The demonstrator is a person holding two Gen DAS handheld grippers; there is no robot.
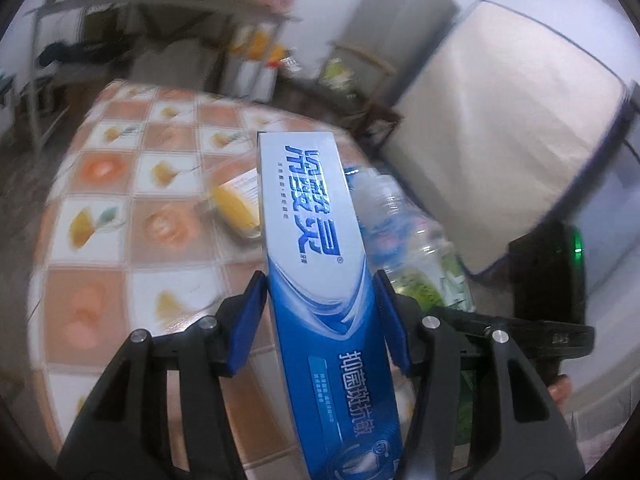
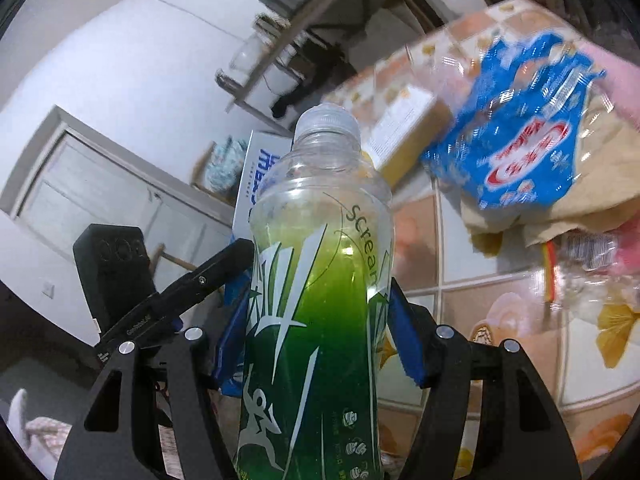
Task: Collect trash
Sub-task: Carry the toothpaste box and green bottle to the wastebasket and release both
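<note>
My left gripper point(image 1: 320, 312) is shut on a blue and white toothpaste box point(image 1: 316, 264) and holds it above the tiled table point(image 1: 104, 208). My right gripper point(image 2: 320, 320) is shut on a clear plastic bottle with a green label point(image 2: 316, 280). That bottle point(image 1: 404, 236) shows in the left wrist view just right of the box. The box point(image 2: 256, 176) shows behind the bottle in the right wrist view. A small yellow and white box point(image 1: 240, 204) lies on the table; it also shows in the right wrist view point(image 2: 404, 136).
A blue plastic wrapper point(image 2: 516, 132) lies on a brown paper bag point(image 2: 560, 208) on the table, with more clear wrappers point(image 2: 592, 272) beside it. A mattress point(image 1: 500, 128) leans at the right. Shelves point(image 1: 168, 8) stand behind the table.
</note>
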